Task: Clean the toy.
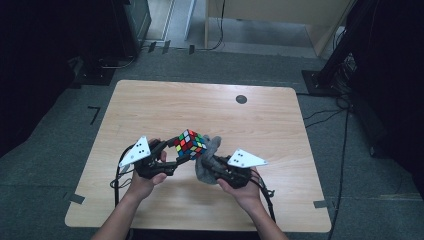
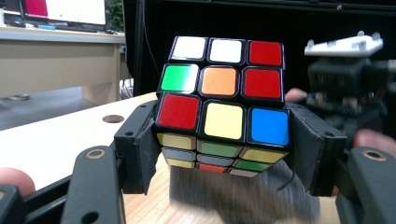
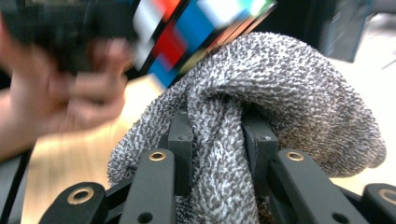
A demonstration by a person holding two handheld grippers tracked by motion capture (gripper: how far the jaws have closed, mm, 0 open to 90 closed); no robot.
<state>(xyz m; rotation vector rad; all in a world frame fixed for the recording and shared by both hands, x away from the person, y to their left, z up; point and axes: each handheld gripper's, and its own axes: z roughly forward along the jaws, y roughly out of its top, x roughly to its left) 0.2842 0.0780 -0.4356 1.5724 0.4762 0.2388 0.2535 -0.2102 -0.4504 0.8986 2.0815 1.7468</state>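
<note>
Above the near middle of the table the left gripper holds a cube clear of the wood, its jaws closed on two opposite sides of it. In the left gripper view the cube sits between the two black pads, tilted back, with a face of white, white, red, then green, orange, red, then red, yellow, blue turned to the camera. The right gripper has its jaws pinched tight on a bunched grey cloth, just beside the cube on its right. In the right gripper view the cloth bulges over the jaws and its top lies against the blurred cube. A hand shows behind, blurred
</note>
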